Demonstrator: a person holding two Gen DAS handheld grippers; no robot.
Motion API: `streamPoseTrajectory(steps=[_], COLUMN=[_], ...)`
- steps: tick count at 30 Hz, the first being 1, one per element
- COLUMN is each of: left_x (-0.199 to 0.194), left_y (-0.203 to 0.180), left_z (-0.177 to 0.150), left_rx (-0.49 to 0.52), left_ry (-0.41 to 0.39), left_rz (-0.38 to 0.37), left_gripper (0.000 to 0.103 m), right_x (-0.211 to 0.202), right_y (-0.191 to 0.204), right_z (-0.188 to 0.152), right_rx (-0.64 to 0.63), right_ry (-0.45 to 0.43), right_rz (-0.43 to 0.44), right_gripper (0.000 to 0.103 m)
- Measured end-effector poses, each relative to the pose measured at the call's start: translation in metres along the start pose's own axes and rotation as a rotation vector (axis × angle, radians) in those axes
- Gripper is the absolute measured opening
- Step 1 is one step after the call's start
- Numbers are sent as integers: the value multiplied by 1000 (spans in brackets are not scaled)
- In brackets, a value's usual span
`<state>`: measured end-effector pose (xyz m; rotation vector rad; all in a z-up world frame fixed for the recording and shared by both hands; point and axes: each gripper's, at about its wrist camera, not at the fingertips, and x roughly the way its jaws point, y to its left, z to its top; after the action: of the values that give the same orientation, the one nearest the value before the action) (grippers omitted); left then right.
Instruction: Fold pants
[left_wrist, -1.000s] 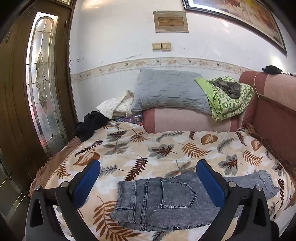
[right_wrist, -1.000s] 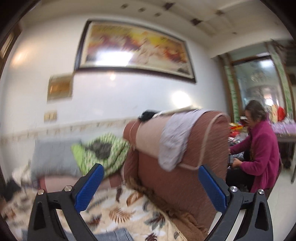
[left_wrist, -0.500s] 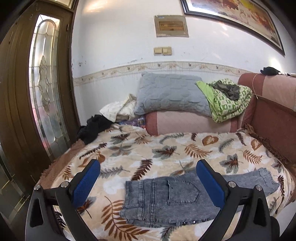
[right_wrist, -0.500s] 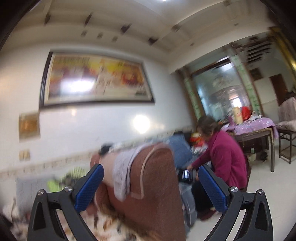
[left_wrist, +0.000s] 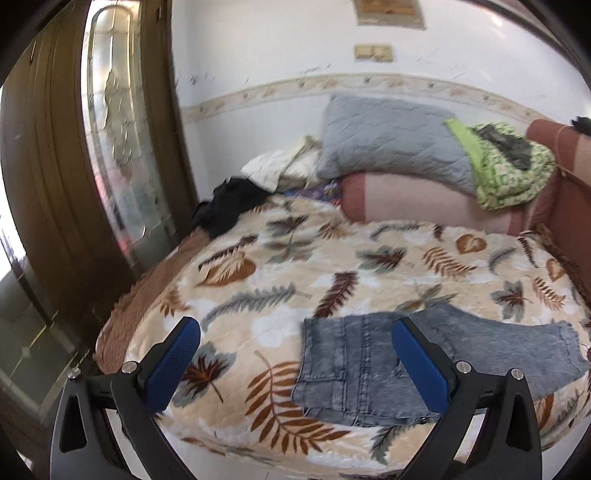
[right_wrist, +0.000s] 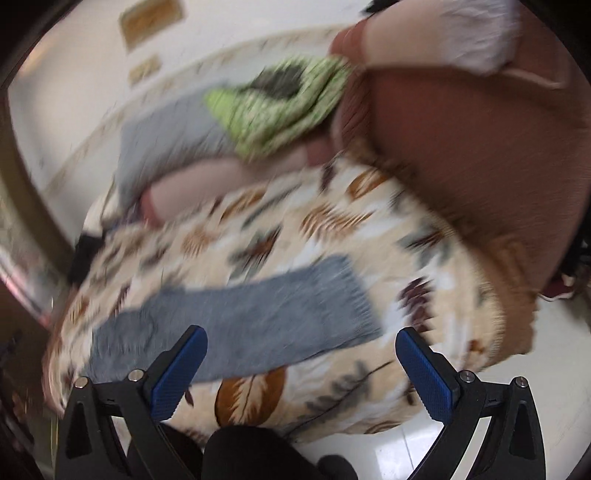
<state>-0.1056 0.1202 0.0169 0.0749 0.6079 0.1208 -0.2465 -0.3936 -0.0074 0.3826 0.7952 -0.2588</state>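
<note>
Faded grey-blue denim pants lie flat near the front edge of the cream leaf-print blanket, legs running right. The left gripper hovers above the waistband end, jaws spread wide and empty. The right gripper hangs near the leg end, jaws likewise spread, gripping nothing.

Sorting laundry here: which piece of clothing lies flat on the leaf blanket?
The grey jeans, spread flat at the near edge; the black and green clothes sit bunched at the back.
</note>
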Motion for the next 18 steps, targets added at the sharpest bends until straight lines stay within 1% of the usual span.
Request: streamPoseTrajectory(steps=[2, 5, 8, 10, 12, 15, 17, 18], left_x=[12, 34, 58, 78, 94, 118, 134, 140], left_y=[-1, -7, -21, -33, -41, -53, -61, -63], left_z=[-3, -10, -17, -24, -30, -42, -52, -55], left_rx=[-14, -24, 8, 42, 52, 63, 80, 89], left_ry=[37, 95, 144, 185, 223, 298, 341, 358], left_rz=[-2, -19, -5, 13, 14, -5, 2, 9], left_gripper=[103, 103, 103, 103, 103, 103, 103, 103], right_x=[15, 26, 35, 48, 67, 104, 133, 141], right_y=[3, 6, 3, 3, 6, 14, 16, 16], right_z=[-4, -7, -9, -7, -9, -15, -20, -21], right_rx=[-26, -52, -37, -26, -22, -21, -7, -1], right_ry=[35, 40, 49, 70, 92, 153, 198, 206], right_rz=[19, 29, 50, 66, 81, 107, 116, 122], right_gripper=[103, 103, 103, 103, 103, 103, 103, 103])
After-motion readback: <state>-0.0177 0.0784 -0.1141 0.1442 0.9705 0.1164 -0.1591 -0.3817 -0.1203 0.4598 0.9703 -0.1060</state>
